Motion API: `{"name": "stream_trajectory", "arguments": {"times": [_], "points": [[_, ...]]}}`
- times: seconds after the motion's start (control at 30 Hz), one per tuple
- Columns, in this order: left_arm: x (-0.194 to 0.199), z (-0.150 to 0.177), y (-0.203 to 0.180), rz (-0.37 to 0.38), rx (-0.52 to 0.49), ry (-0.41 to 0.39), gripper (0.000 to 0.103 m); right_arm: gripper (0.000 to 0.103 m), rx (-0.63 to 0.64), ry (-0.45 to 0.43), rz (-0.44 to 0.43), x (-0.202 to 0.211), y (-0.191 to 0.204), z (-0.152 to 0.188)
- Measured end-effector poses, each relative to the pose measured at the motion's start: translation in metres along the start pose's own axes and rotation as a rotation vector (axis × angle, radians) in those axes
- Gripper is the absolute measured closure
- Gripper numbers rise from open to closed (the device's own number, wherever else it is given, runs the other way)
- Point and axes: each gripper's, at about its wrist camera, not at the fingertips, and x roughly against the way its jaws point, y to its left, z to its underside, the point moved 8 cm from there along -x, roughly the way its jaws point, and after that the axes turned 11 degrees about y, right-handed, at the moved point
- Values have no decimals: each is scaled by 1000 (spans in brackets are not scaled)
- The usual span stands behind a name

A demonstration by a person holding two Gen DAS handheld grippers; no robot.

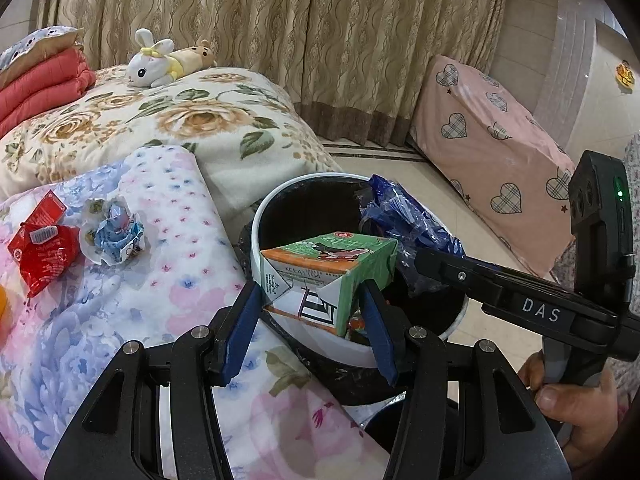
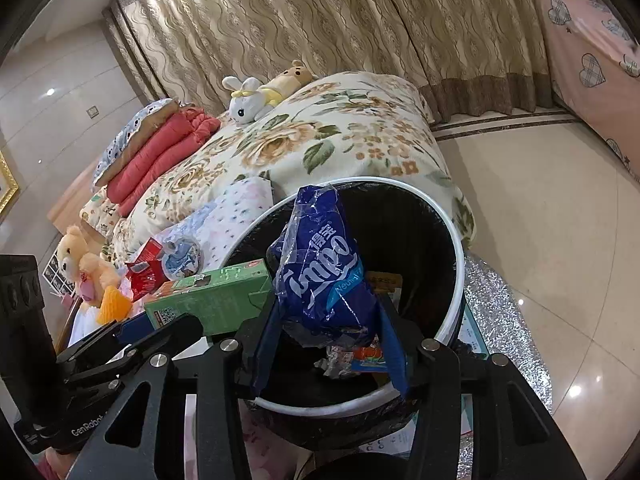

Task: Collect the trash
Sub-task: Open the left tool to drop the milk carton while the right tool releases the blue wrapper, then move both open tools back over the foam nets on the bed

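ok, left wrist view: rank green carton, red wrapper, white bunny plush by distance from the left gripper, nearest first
1. green carton: between the left gripper fingers, over the bin.
2. red wrapper: on the pastel blanket, left of the gripper.
3. white bunny plush: far back on the rose-print quilt, upper left.

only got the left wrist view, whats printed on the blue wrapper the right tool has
Observer: The blue tissue wrapper reads "Tempo" in white, seen from the right wrist.
Operator: anything already in the bin
Observer: Yes, crumpled colourful wrappers lie at the bottom of the trash bin.
Operator: any more toys near the trash on the bed
Observer: A cream teddy bear sits beyond the red wrapper, with an orange piece beside it.
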Motion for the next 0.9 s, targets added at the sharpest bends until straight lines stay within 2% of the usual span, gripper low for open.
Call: {"name": "stream_trajectory", "arguments": {"times": [0.13,0.2,0.27,0.33,0.63,0.9], "points": [[-2,1,2,14,19,13,52,53,-5,-2,2,0,-1,-1],[-1,0,4,21,36,11,51,49,-11,0,7,-1,-2,-2],[1,0,6,25,46,12,45,33,-25,-1,4,-1,-4,-3],[2,1,9,16,57,10,39,21,-36,-5,1,0,-5,-3],[13,17,35,0,118,12,37,21,-14,-13,-3,5,12,1],[34,51,77,-44,198,12,36,18,31,4,-37,-1,46,9]]}}
